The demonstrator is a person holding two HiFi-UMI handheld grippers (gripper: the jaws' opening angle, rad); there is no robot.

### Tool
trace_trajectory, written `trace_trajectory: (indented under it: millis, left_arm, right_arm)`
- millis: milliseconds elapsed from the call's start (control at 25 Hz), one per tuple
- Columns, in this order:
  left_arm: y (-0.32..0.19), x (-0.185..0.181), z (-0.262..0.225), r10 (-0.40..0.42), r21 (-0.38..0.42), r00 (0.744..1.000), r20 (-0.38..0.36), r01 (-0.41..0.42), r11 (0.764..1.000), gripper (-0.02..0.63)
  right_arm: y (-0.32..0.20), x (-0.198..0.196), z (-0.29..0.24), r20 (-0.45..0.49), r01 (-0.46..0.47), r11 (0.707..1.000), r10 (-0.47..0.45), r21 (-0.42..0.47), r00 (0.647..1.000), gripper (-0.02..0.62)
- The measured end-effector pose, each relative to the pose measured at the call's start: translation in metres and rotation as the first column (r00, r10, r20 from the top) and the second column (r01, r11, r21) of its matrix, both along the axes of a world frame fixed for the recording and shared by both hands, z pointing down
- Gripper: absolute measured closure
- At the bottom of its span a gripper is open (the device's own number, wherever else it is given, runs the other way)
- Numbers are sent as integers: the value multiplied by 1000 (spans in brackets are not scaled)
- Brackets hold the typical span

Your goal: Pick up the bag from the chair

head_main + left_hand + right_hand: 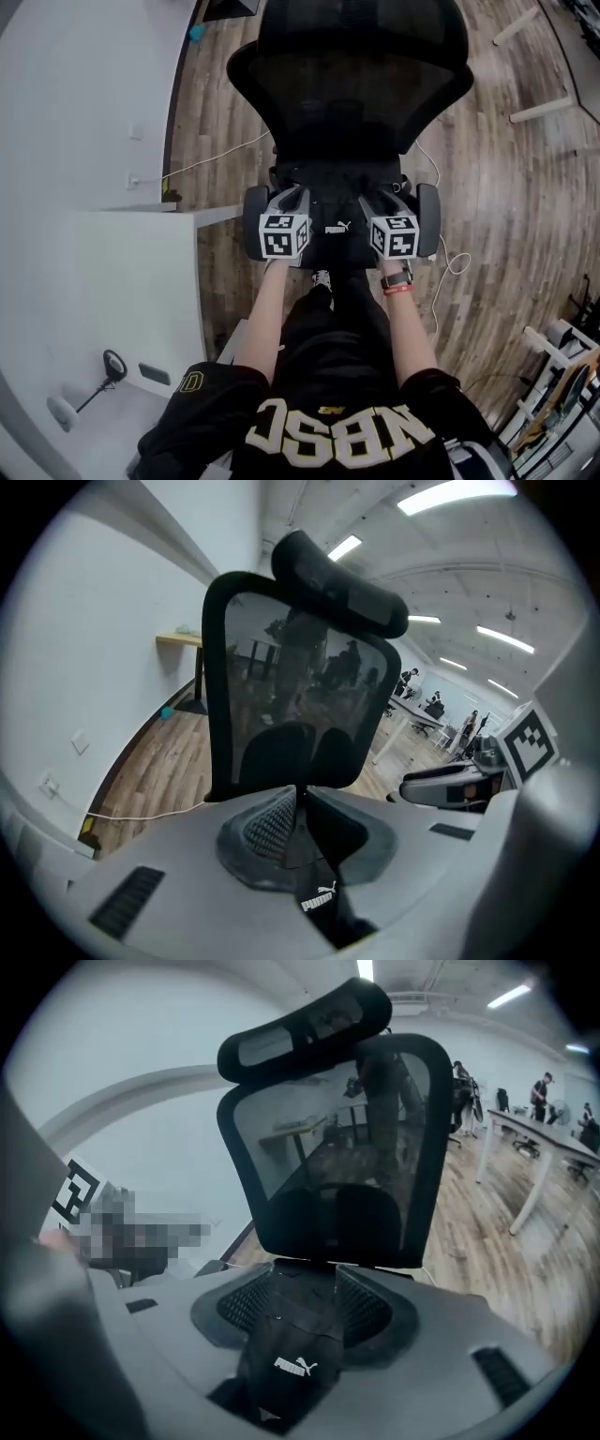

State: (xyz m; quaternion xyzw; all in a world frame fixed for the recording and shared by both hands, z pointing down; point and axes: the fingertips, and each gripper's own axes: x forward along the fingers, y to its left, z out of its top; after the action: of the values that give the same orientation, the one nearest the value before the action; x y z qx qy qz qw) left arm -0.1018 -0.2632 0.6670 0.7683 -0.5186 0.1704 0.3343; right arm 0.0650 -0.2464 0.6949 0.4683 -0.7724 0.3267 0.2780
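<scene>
The bag [335, 232] lies on the chair [361, 84] seat, at the person's 12 o'clock. The left tongs [300, 803] are clamped on its 9 o'clock side. The right tongs [307, 1302] apparently grip its 3 o'clock side.

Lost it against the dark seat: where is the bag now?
Head view, centre: the bag lies on the chair seat, between left gripper and right gripper.

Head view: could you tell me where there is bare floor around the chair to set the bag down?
Bare wood floor lies right of the chair, up to the white table legs; a white cable crosses its near part. A narrower strip runs between chair and white wall. The seat is crowded: bag, left gripper and right gripper.
</scene>
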Motion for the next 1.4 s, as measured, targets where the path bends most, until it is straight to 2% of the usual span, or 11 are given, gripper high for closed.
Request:
trace_trajectory:
  millis: [80, 200, 320, 400, 520, 640, 960, 1200, 1320, 1360, 1400]
  left_arm:
    - [-14, 1, 23, -3, -38, 1000, 9, 3, 999, 570]
    - [-19, 3, 59, 10, -108, 1000, 19, -8, 994, 464]
    - [-21, 5, 92, 21, -174, 999, 31, -15, 985, 409]
    - [-22, 7, 115, 19, -221, 999, 30, -12, 975, 370]
    - [-22, 8, 150, -1, -286, 999, 34, 11, 958, 291]
    - [-20, 1, 183, -41, -335, 997, 58, 58, 941, 256]
    - [-13, -31, 256, -150, -422, 979, 138, 195, 885, 236]
    - [-9, -38, 290, -148, -488, 977, 156, 207, 848, 238]
    - [-5, -31, 299, -146, -513, 980, 137, 196, 836, 241]
    - [-5, -28, 300, -148, -514, 981, 129, 193, 836, 264]
    - [-6, -24, 301, -149, -512, 981, 122, 191, 837, 353]
  right_arm:
    - [-12, 8, 22, -10, -6, 1000, 6, -27, 1000, 380]
    - [-14, 19, 57, -23, -15, 996, 13, -87, 1000, 366]
    - [-12, 26, 93, -23, -2, 989, -2, -147, 1000, 337]
    - [-12, 28, 114, -7, 11, 984, -12, -176, 1000, 281]
    - [-16, 39, 143, -17, -10, 981, 7, -194, 1000, 261]
    - [-15, 57, 172, -35, -54, 976, 48, -213, 998, 251]
    - [-20, 91, 248, -71, -66, 956, 48, -287, 996, 243]
    - [-19, 90, 283, -36, -75, 947, 68, -311, 997, 246]
    - [-17, 91, 289, -59, -84, 941, 68, -327, 996, 295]
    - [-16, 91, 291, -75, -74, 939, 52, -335, 996, 315]
    - [-16, 90, 292, -85, -64, 937, 36, -344, 996, 330]
